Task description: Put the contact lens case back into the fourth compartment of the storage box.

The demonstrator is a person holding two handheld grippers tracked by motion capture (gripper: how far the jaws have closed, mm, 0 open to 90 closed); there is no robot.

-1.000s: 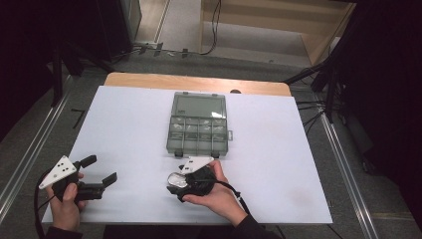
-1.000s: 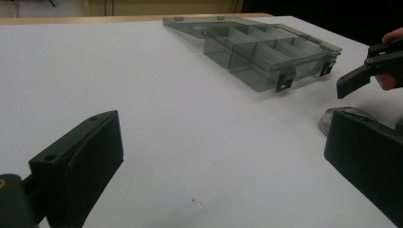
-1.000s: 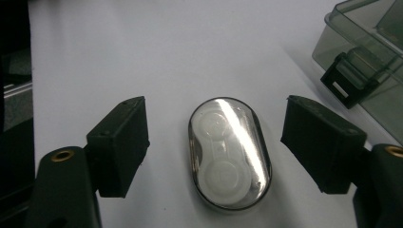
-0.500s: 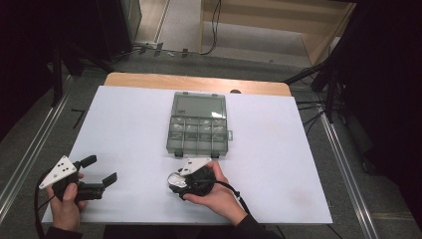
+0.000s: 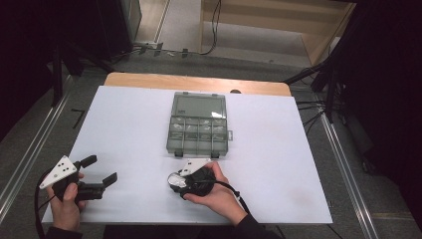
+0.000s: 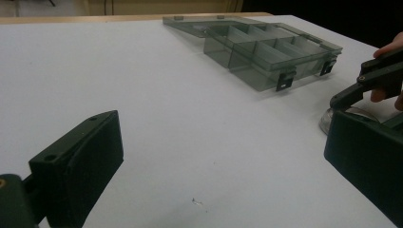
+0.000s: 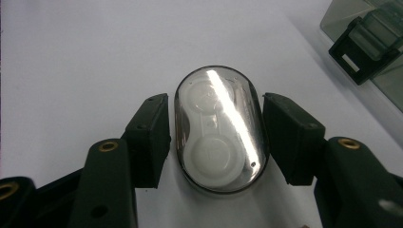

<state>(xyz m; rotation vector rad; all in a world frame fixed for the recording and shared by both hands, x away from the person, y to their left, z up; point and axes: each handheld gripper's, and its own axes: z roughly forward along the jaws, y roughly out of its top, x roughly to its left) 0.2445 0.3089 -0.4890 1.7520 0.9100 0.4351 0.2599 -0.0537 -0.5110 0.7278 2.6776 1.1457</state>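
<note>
Right gripper view: oval case (image 7: 218,128) between right gripper (image 7: 216,135) jaws, which have just been closing, pads at its sides; compartment box (image 7: 375,42) near; left gripper (image 5: 102,169) agape.

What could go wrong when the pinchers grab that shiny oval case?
1. The right hand-held gripper has just been closing around the smooth, rounded oval clear case; it might squirt out.
2. The compartment box lies close ahead, so a slipping case could knock its latches.
</note>
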